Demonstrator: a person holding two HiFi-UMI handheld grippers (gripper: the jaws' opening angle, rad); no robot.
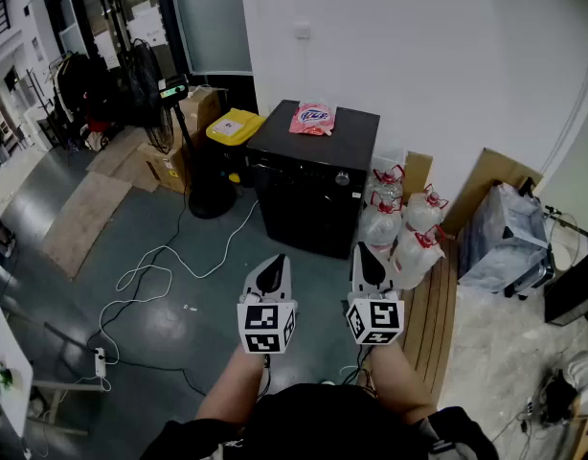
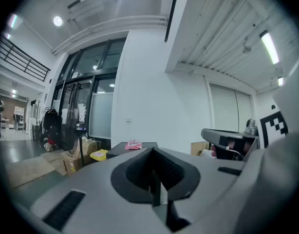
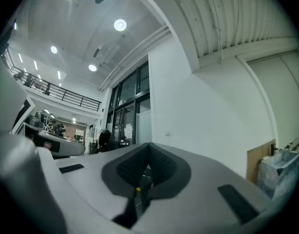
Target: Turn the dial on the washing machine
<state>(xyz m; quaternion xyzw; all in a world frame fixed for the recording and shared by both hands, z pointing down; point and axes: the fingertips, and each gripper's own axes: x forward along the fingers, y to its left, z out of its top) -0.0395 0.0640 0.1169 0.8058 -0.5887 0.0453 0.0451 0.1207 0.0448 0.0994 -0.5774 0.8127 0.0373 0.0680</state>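
Left gripper (image 1: pixel 273 264) and right gripper (image 1: pixel 369 257) hang well short of the washing machine (image 1: pixel 313 190) — jaws pressed together, empty; likely closed for the approach to its dial (image 1: pixel 343 177).

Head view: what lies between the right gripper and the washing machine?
In the head view, only bare grey floor separates the right gripper from the washing machine. The tied white bags stand just beside that stretch.

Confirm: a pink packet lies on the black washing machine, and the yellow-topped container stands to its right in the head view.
Wrong side. The pink packet does lie on the black washing machine, but the yellow-topped container stands to its left; the head view shows it.
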